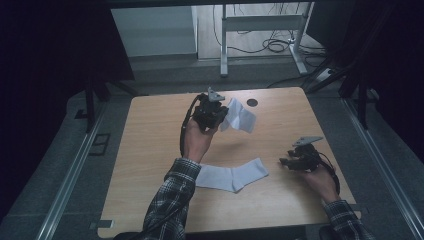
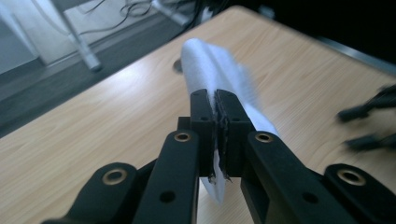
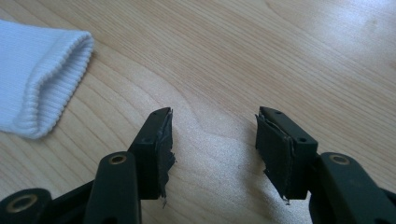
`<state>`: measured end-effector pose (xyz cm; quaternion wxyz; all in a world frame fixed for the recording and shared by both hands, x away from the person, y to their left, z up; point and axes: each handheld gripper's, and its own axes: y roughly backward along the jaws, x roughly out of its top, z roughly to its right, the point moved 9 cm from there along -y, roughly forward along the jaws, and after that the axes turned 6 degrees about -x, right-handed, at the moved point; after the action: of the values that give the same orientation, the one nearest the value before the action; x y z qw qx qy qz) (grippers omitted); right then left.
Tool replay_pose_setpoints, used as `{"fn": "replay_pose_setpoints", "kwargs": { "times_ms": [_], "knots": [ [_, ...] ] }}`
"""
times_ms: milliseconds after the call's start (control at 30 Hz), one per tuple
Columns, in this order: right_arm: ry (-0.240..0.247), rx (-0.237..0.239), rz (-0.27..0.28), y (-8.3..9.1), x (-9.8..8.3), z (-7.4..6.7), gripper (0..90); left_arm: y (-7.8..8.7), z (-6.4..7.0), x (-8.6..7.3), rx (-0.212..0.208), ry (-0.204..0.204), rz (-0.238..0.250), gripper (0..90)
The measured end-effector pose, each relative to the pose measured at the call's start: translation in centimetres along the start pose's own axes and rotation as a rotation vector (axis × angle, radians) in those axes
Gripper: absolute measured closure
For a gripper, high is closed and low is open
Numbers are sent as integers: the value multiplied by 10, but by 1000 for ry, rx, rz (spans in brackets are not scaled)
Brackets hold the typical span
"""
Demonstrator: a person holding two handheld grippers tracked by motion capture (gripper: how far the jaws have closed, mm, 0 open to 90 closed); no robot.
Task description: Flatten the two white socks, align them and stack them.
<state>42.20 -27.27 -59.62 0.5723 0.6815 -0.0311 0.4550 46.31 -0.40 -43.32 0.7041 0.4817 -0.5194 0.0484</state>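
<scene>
High view: left gripper [image 1: 220, 118] fingers clamp a limp white sock [image 1: 239, 116], lifted above the bench [image 1: 150, 140]; second sock [image 1: 232, 176] lies flat nearer the person, its ribbed cuff likeliest hold beside open right gripper [image 1: 286, 162].

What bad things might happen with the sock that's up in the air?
The left hand-held gripper pinches the lifted sock only at a thin edge, so it might slip out and drop back on the table. The loose end hangs free and could flop or twist as it is carried. The right hand-held gripper is open near the other sock and could nudge its cuff out of place.
</scene>
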Motion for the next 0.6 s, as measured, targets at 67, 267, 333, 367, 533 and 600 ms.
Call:
{"fn": "replay_pose_setpoints", "kwargs": {
  "times_ms": [67,267,333,367,533,600],
  "knots": [
    [2,-3,1,0,0,0,454,-13,-4,-20,-1,23,-45,859],
    [1,-2,0,0,0,-1,449,-50,-18,-85,5,80,-164,781],
    [3,-2,4,-1,0,0,446,-51,-22,-94,-7,111,-153,692],
    [3,-2,5,-1,1,0,445,-50,-24,-96,-10,124,-141,606],
    [3,-4,6,-1,1,-1,441,-35,-36,-101,7,146,-117,509],
    [2,-4,4,-1,1,-1,441,-30,-41,-105,10,154,-109,481]
  ]
}}
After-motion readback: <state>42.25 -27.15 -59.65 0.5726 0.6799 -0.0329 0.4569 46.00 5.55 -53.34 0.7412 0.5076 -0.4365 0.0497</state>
